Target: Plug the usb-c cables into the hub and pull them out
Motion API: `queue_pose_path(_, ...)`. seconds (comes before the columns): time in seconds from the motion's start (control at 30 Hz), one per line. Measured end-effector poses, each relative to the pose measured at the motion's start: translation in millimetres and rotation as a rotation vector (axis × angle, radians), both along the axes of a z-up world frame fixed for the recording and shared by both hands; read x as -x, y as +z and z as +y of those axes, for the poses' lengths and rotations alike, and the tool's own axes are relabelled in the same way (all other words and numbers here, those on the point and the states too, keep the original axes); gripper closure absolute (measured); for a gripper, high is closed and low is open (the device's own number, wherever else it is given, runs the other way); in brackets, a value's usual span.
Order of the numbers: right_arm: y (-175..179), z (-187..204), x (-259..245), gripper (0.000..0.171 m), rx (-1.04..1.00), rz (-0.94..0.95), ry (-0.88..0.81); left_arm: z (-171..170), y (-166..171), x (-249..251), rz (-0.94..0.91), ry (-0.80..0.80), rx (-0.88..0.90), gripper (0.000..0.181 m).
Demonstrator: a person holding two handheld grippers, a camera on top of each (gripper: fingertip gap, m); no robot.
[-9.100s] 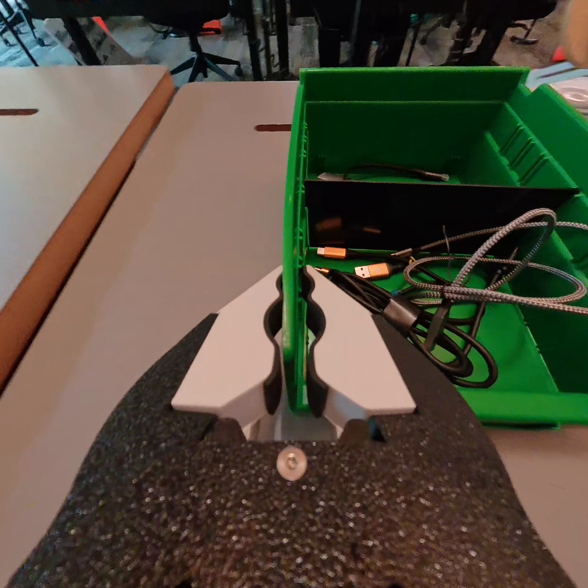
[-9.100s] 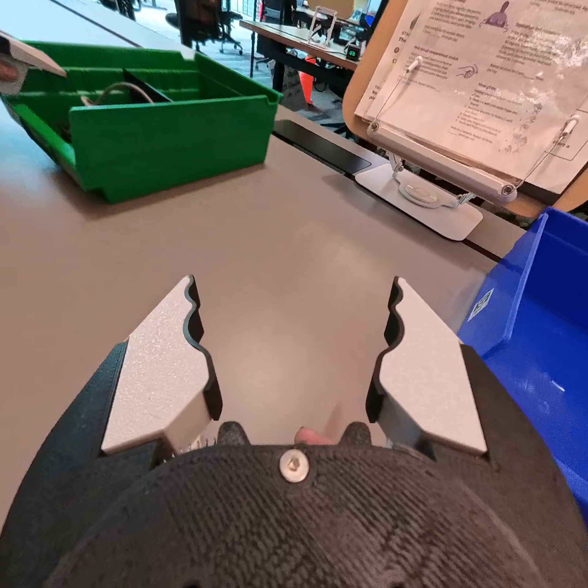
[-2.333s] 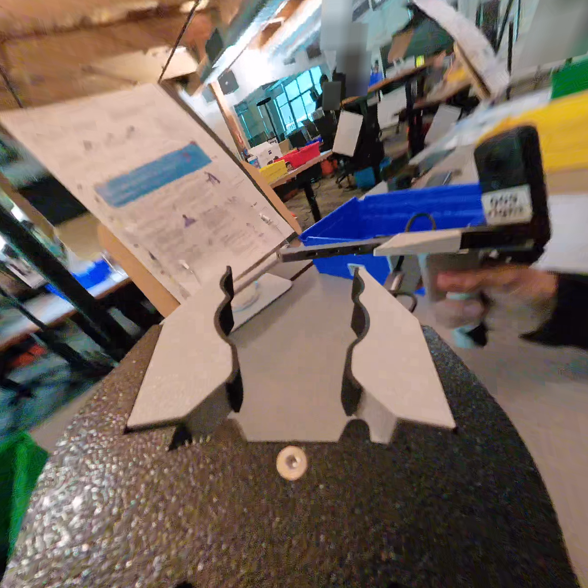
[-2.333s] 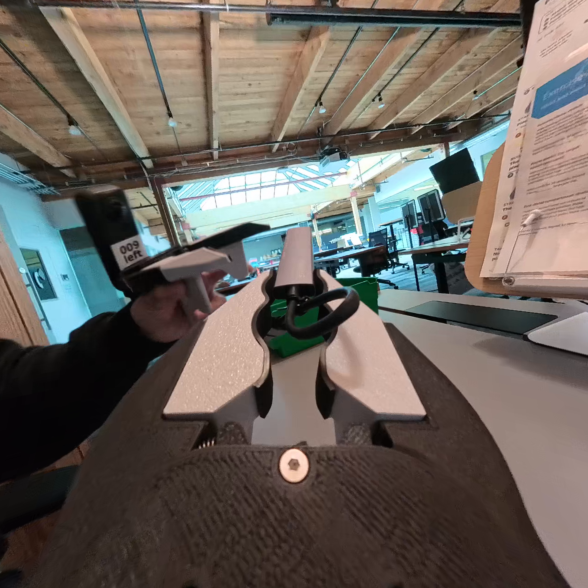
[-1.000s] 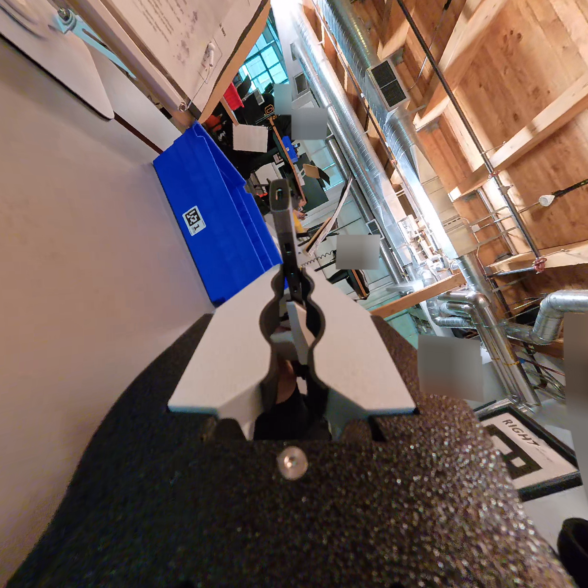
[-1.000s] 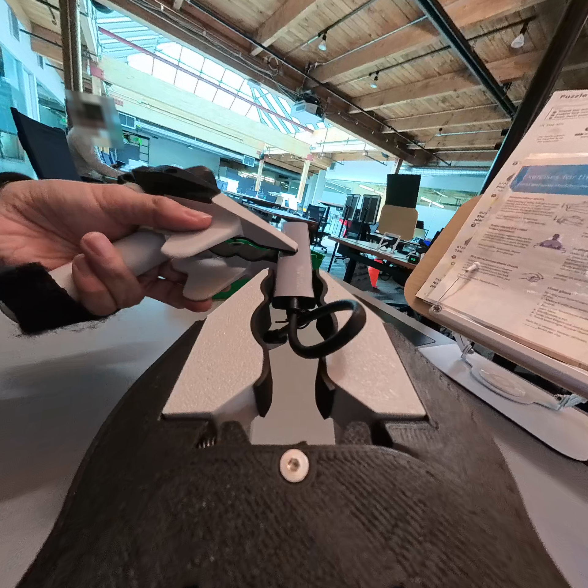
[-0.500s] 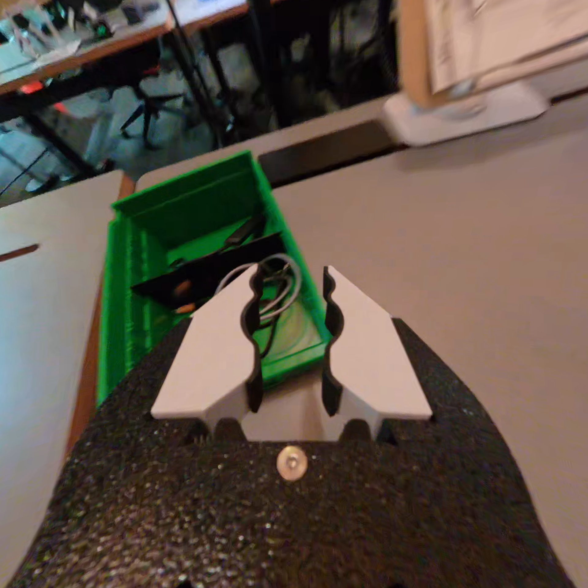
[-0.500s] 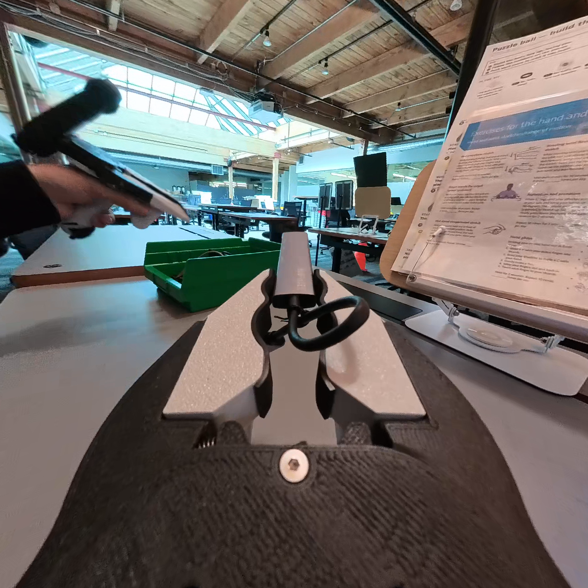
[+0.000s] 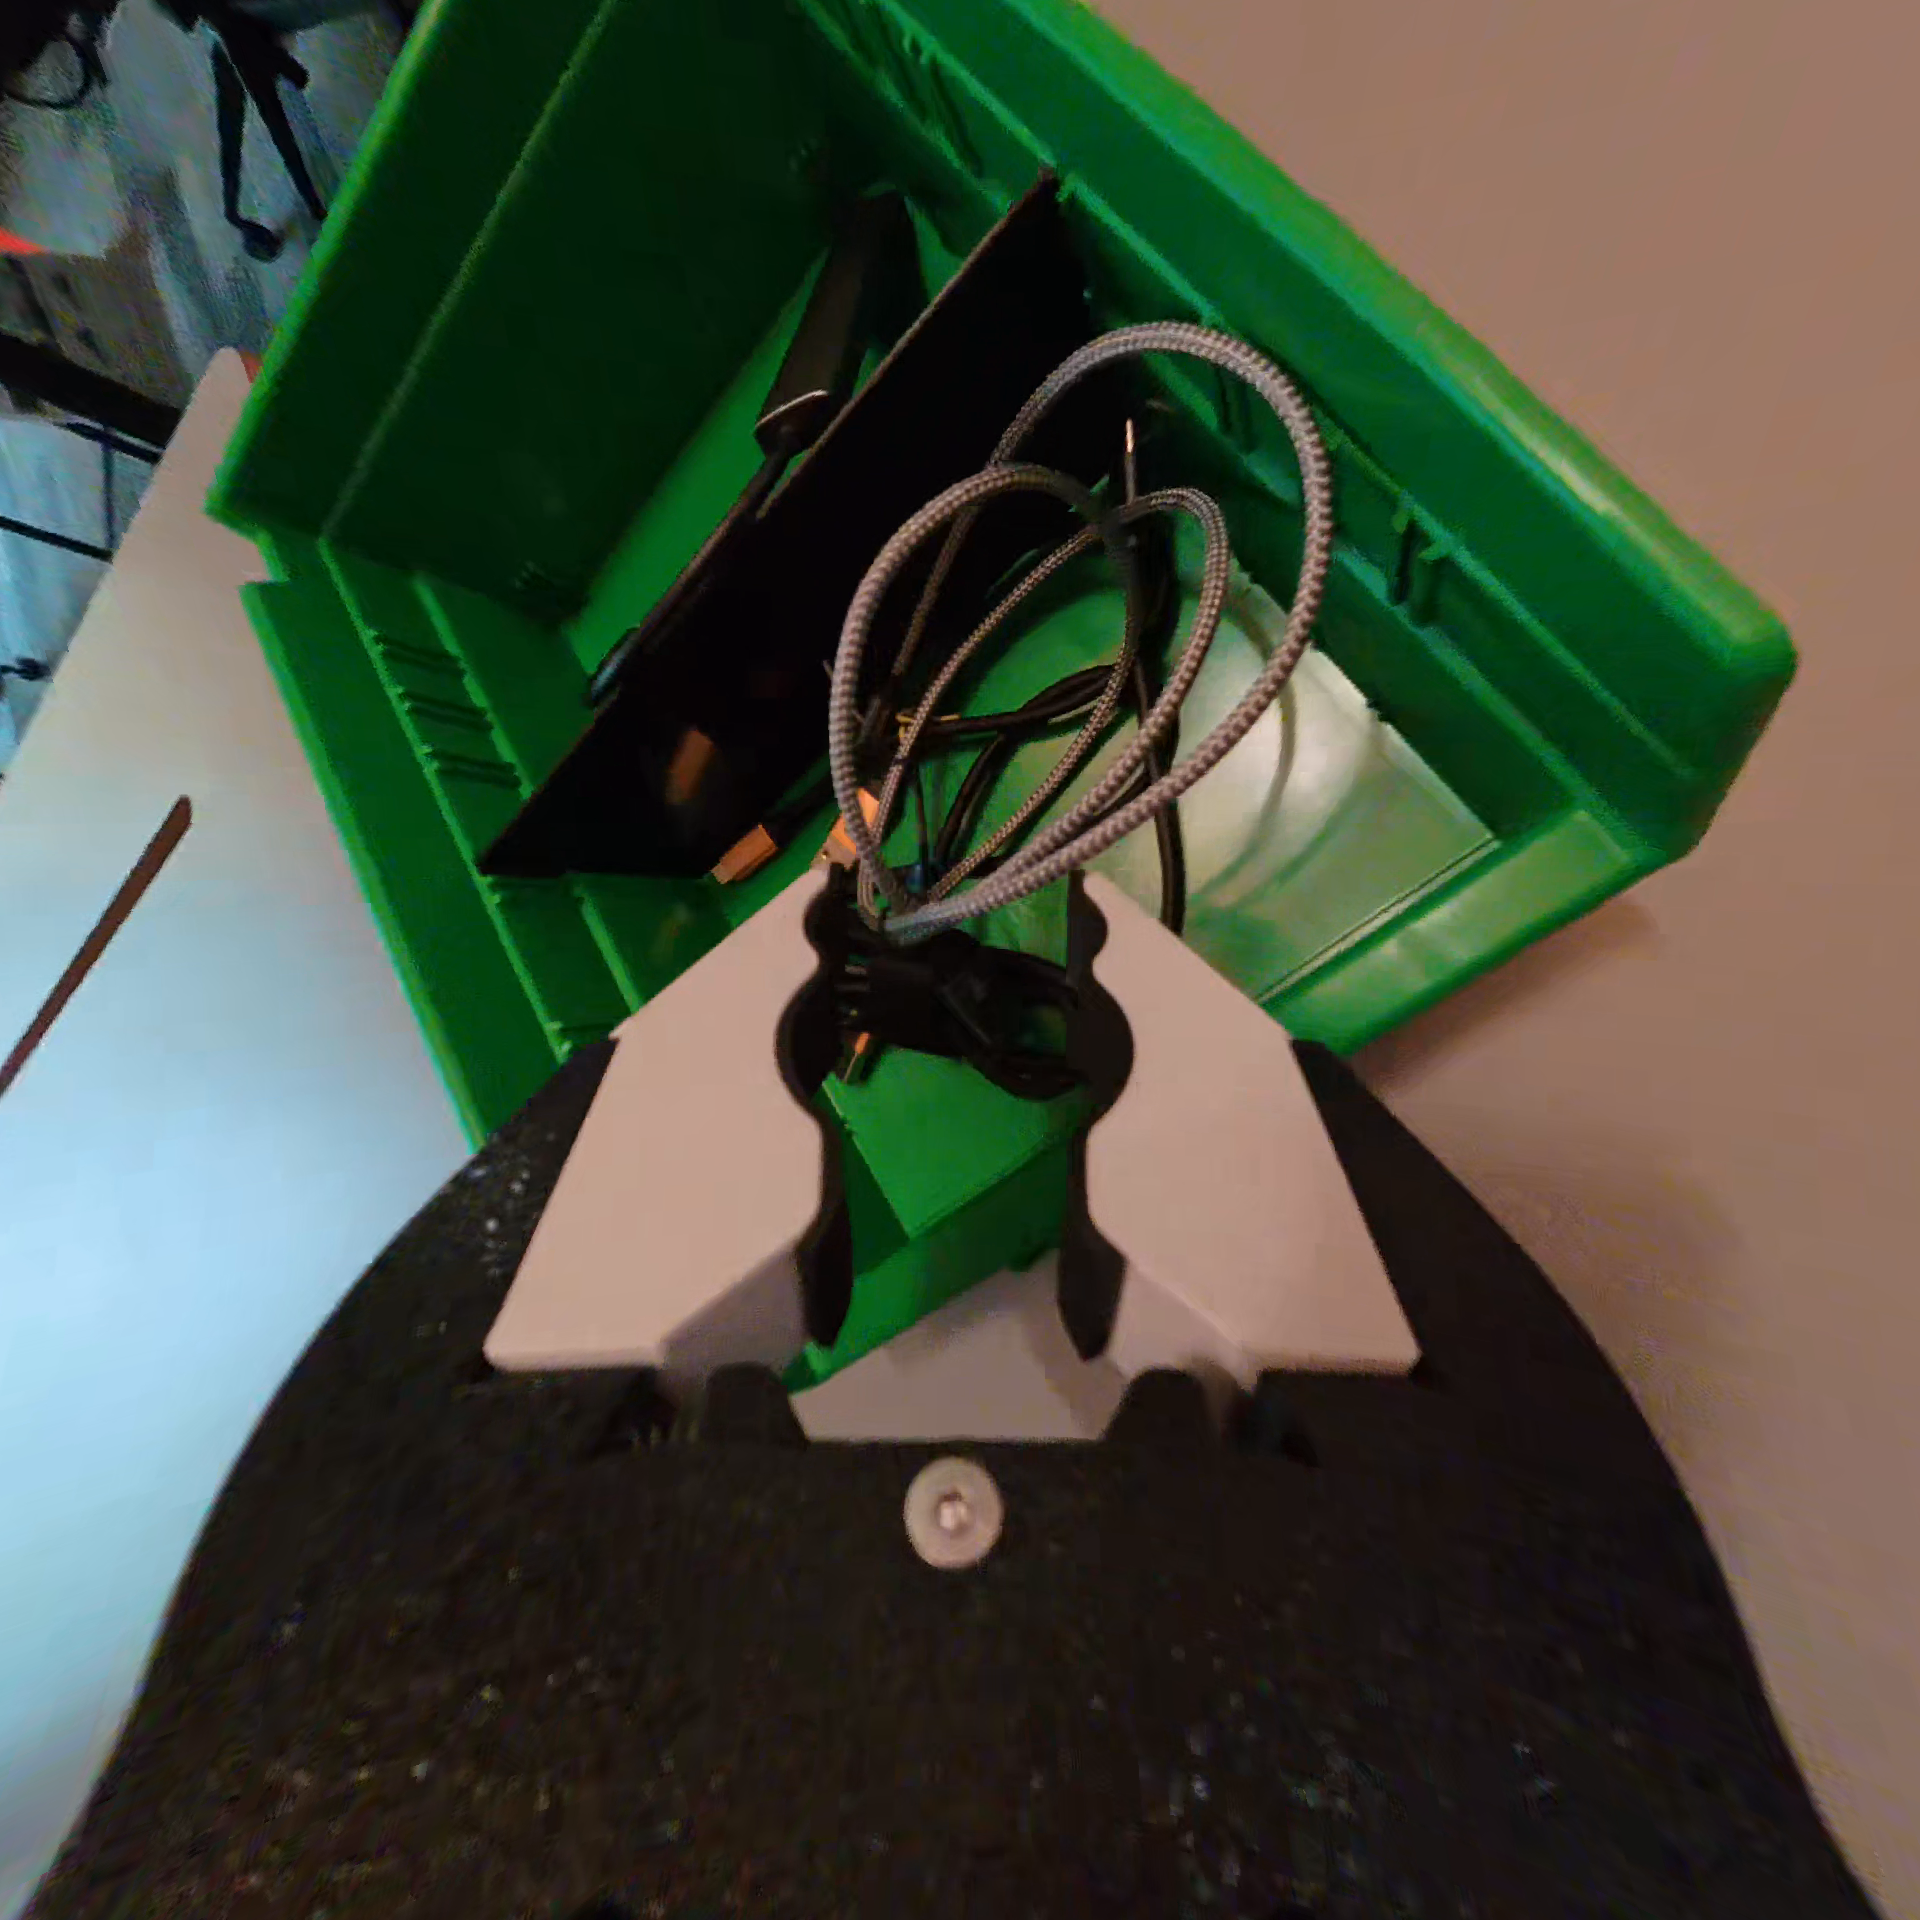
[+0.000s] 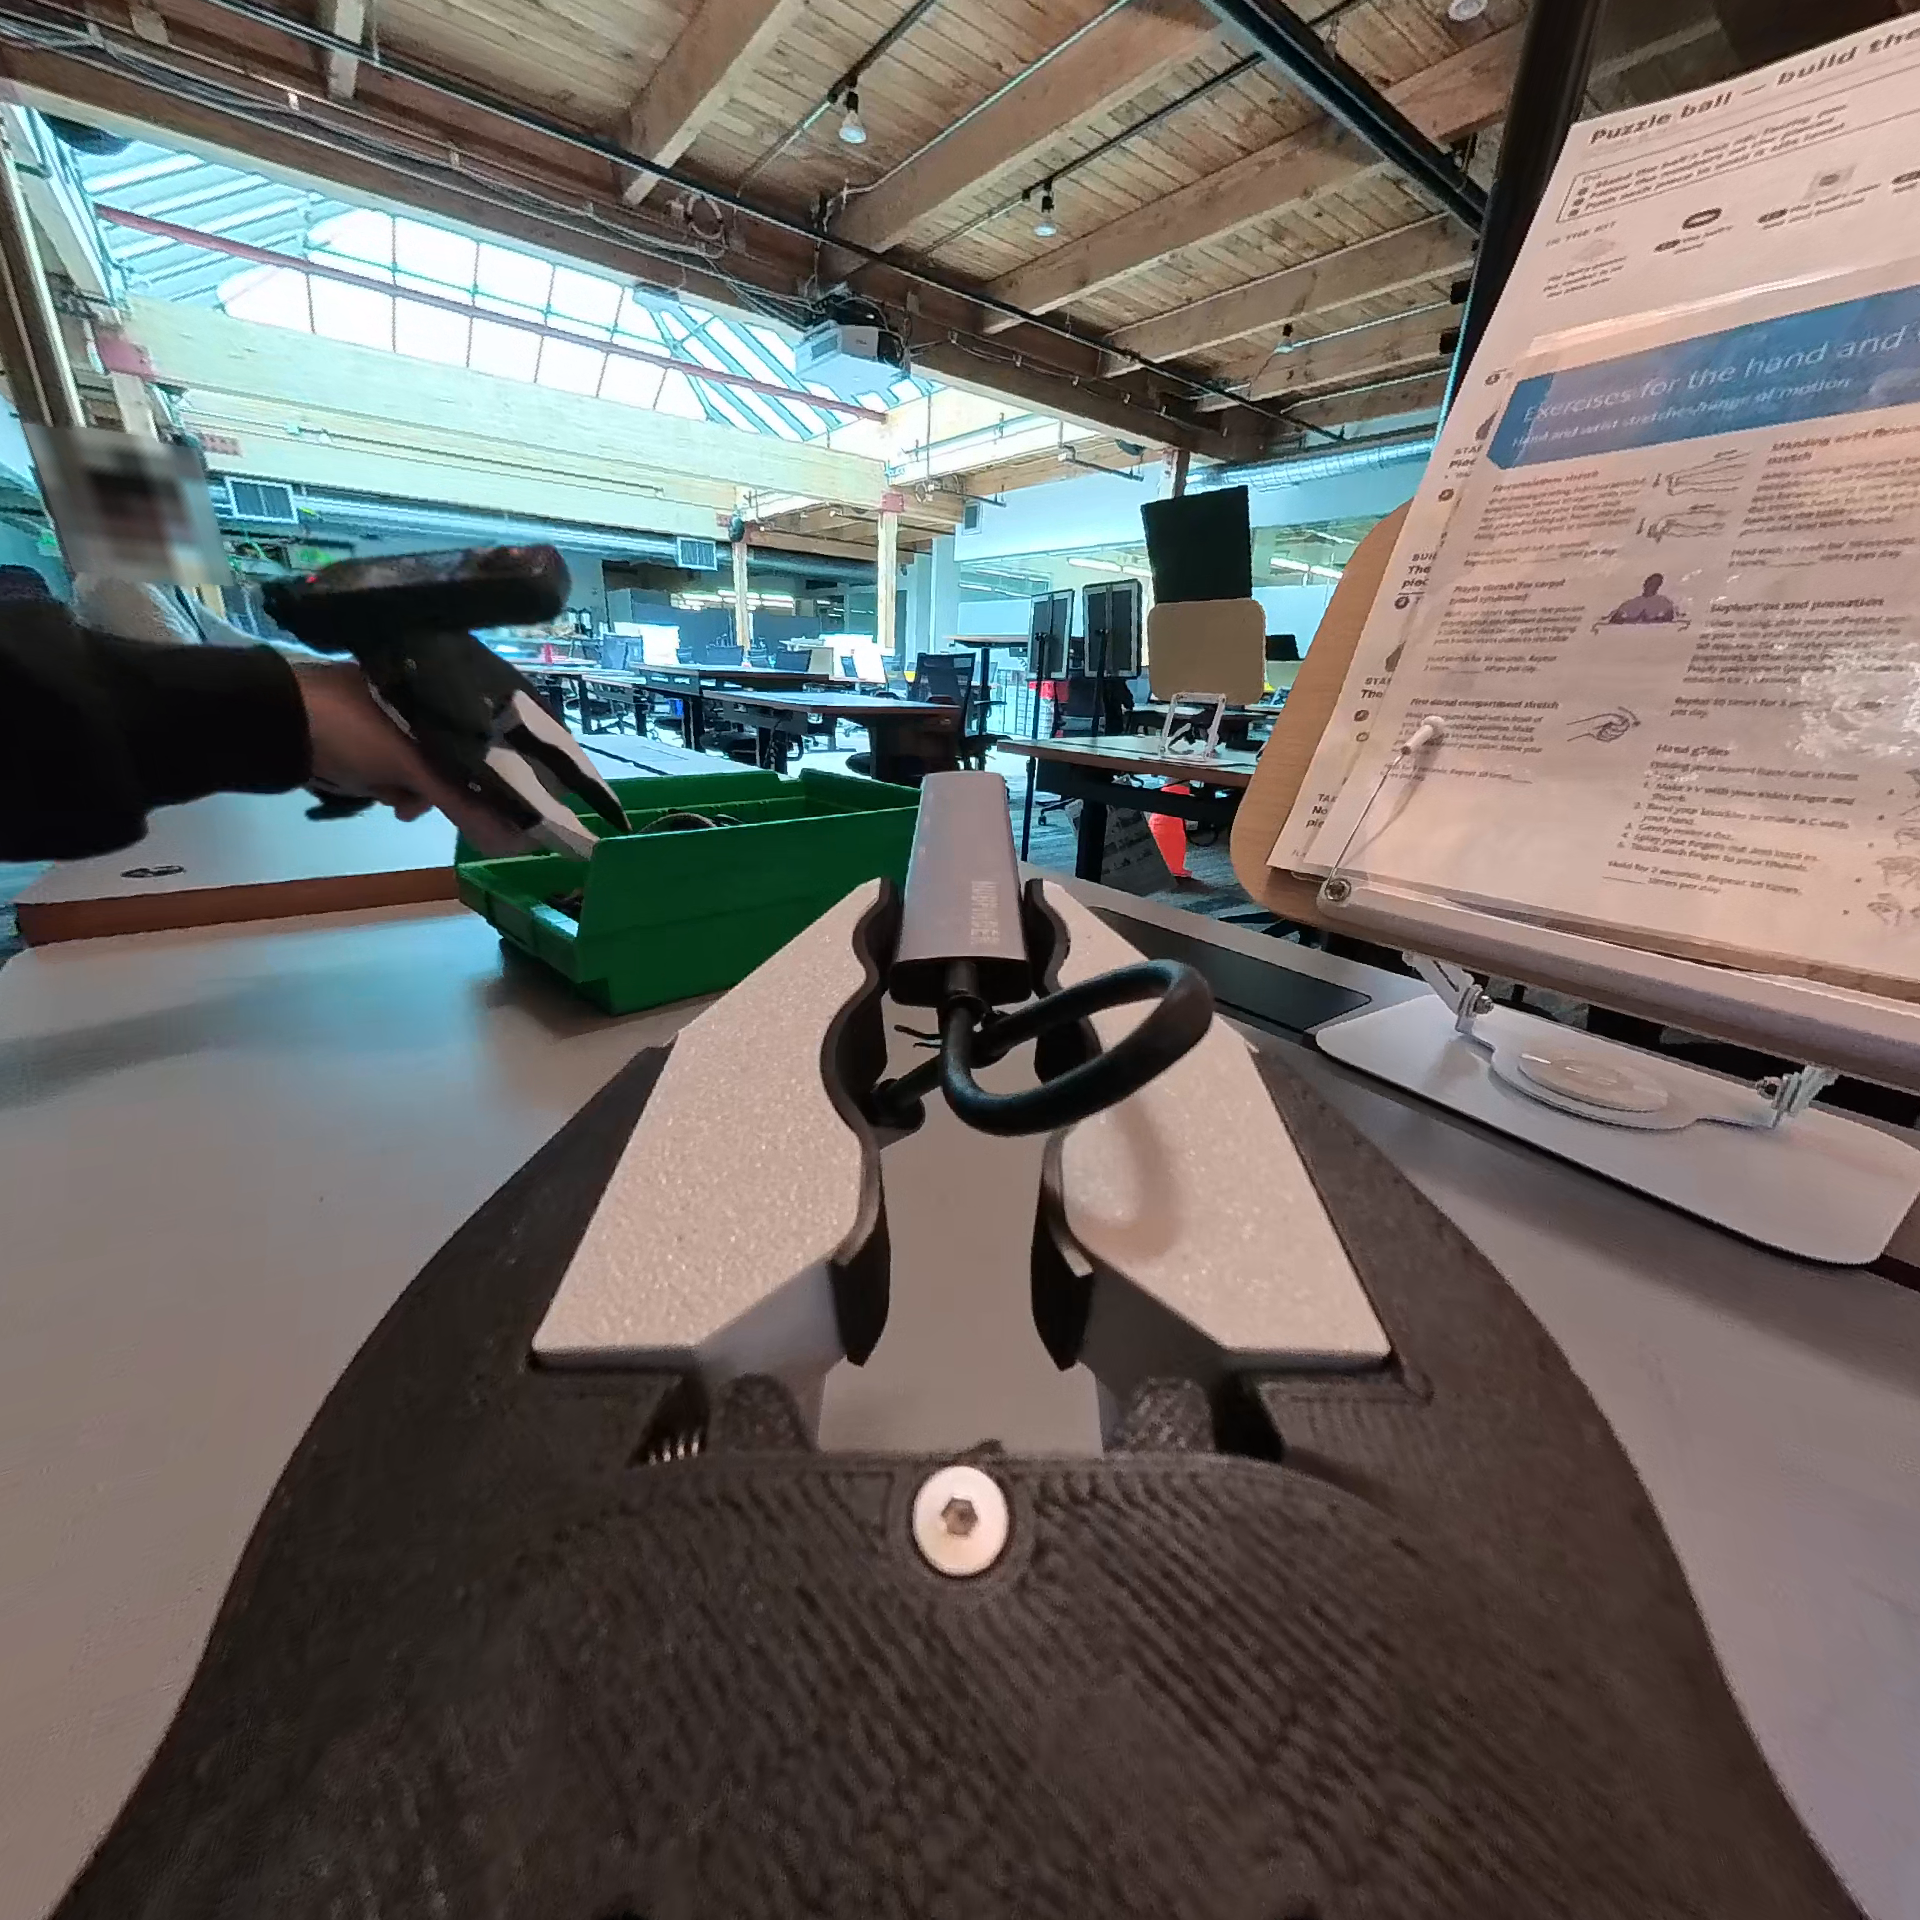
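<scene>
My right gripper (image 10: 961, 902) is shut on a grey USB hub (image 10: 958, 831) and holds it upright above the table, the hub's short black lead (image 10: 1075, 1049) looping over the right finger. My left gripper (image 9: 951, 909) is open with its tips in the near compartment of a green bin (image 9: 1538, 582). A bundled black cable (image 9: 971, 997) lies between its jaws. Grey braided cable loops (image 9: 1049, 665) and gold-coloured plugs (image 9: 748, 854) lie just beyond. In the right wrist view the left gripper (image 10: 556, 795) dips into the green bin (image 10: 717, 894).
A black divider (image 9: 727, 675) splits the bin; the far compartment holds another dark cable (image 9: 821, 343). A paper stand on a white base (image 10: 1662, 1143) stands at the right. The grey table (image 10: 260, 1143) lies around the bin. A second table (image 9: 114, 935) lies to the left. One gripper's finger ends stand about 40 cm off the other's.
My left gripper has let go near the hub, swung over and come down into the green bin, jaws open around the black cable bundle. The right gripper has kept hold of the hub.
</scene>
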State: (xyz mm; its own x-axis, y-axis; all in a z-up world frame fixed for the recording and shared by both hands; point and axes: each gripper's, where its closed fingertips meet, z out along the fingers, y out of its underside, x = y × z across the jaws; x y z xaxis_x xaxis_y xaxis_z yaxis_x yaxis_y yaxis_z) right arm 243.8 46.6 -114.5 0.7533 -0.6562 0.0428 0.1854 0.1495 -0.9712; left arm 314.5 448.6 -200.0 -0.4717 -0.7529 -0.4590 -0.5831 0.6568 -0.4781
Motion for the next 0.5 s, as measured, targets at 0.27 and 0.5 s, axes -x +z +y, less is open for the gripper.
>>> queue_pose_path(0.27,-0.1,-2.3,-1.2,0.148,0.000,-0.002,-0.011,11.2,48.2,-15.2,-0.218,0.053,-0.025,0.179)
queue_pose_path(0.5,2.2,-3.5,-1.3,0.148,-0.005,-0.004,-0.015,12.9,132.7,-10.2,-0.464,0.085,0.137,0.180)
